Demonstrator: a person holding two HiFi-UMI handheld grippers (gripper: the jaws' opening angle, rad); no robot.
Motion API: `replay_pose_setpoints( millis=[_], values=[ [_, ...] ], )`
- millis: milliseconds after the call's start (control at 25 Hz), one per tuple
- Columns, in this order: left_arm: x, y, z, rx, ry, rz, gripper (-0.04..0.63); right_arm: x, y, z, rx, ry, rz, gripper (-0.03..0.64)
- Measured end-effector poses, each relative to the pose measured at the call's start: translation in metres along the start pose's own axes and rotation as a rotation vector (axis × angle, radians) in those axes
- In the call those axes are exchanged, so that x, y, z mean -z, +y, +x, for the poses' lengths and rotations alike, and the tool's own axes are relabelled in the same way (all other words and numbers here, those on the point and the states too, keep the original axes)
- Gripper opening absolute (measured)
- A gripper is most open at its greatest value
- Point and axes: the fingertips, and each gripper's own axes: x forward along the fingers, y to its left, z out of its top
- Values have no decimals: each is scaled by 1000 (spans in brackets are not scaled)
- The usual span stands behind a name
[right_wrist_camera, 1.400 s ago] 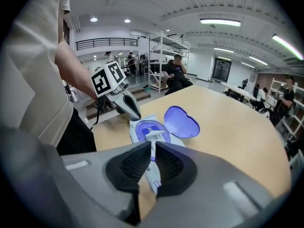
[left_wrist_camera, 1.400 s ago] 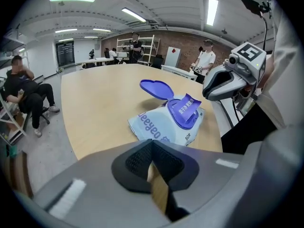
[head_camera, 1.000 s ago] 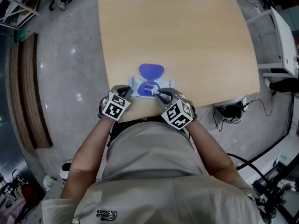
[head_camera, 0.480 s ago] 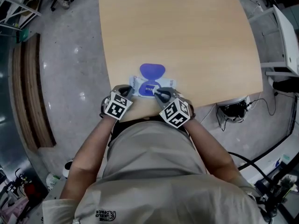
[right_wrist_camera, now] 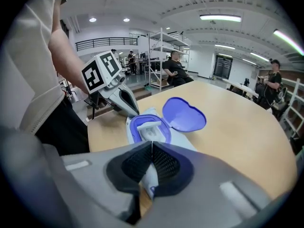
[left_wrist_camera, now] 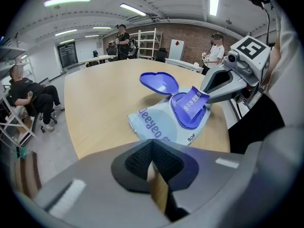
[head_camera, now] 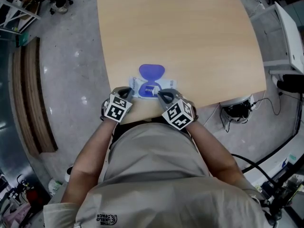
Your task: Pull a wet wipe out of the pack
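Between the tips of the two grippers, at the near edge of the one pale wooden table (head_camera: 190,27), lies a single pale-blue soft plastic wet-wipe pack (head_camera: 137,85). It lies flat, and its one purple heart-shaped plastic lid (head_camera: 152,71) is swung open on the far side of the tips. The left gripper (head_camera: 129,93) has its jaws pressed together with nothing seen between the pads; only a sliver of tabletop shows below them. Its tip sits at the pack's left end, though whether it actually presses on the corner is hard to tell. The right gripper (head_camera: 161,94) has its jaws closed on one purple printed seal flap (left_wrist_camera: 192,103), which rises at a slant from the purple oval opening (left_wrist_camera: 189,118) toward that gripper's tip. Its pale underside shows between the pads in the right gripper view. Each gripper carries one marker cube, just behind its tip. Beyond the pack the tabletop is bare wood. Far behind it stand white metal shelving racks (right_wrist_camera: 164,56) and several people, one of them seated (left_wrist_camera: 28,96), none blocking the pack.
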Motion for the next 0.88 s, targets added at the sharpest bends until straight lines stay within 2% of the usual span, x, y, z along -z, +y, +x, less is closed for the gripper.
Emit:
replay_pose_setpoints(
  millis=[880],
  values=[
    [0,0,0,-54,-20,-15,2,8,-39,-50,130,-68,118,3]
  ],
)
